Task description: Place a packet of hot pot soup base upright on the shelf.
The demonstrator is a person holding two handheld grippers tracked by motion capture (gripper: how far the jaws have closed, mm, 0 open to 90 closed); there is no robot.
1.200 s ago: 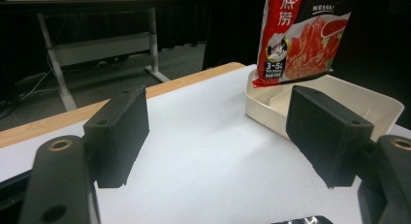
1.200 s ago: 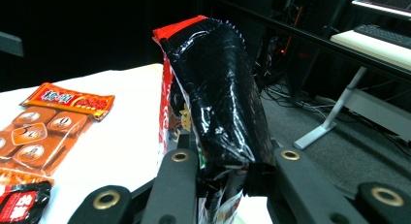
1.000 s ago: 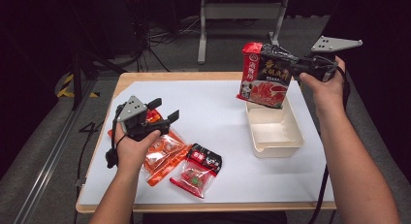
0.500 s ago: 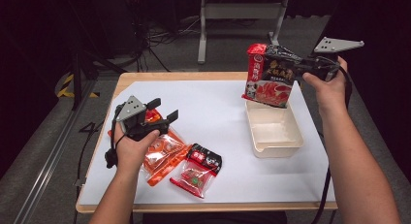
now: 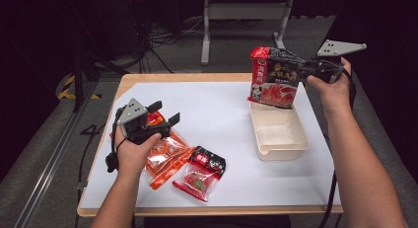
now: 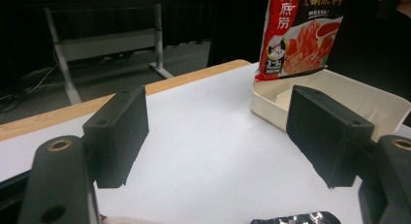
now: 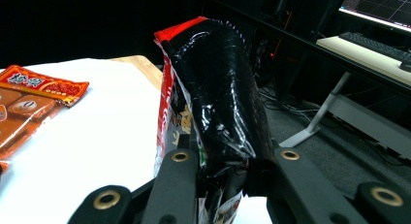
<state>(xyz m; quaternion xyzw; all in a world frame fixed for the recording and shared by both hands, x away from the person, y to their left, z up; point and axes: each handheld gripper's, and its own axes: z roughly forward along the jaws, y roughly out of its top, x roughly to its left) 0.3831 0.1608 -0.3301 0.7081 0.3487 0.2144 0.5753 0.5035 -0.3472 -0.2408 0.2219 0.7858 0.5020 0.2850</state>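
Observation:
My right gripper (image 5: pixel 301 67) is shut on a red and black soup-base packet (image 5: pixel 272 77), which hangs upright over the far end of a cream tray (image 5: pixel 281 154). In the right gripper view the jaws (image 7: pixel 228 170) pinch the packet's (image 7: pixel 213 88) glossy black edge. At the left, my left gripper (image 5: pixel 165 114) stands open just above the table, with nothing between its jaws. Its own view (image 6: pixel 218 136) looks across the white sheet at the hanging packet (image 6: pixel 300 35) and the tray (image 6: pixel 339 88). An orange packet (image 5: pixel 165 154) lies under the left hand.
A small red and black packet (image 5: pixel 201 171) lies next to the orange one, and its top edge (image 6: pixel 291 218) shows in the left gripper view. Orange packets (image 7: pixel 29 98) lie on the white sheet (image 5: pixel 222 119). A metal stand (image 5: pixel 244 11) is behind the table.
The right gripper has carried the packet slightly to the right, over the tray's far end. The left gripper has stayed where it was.

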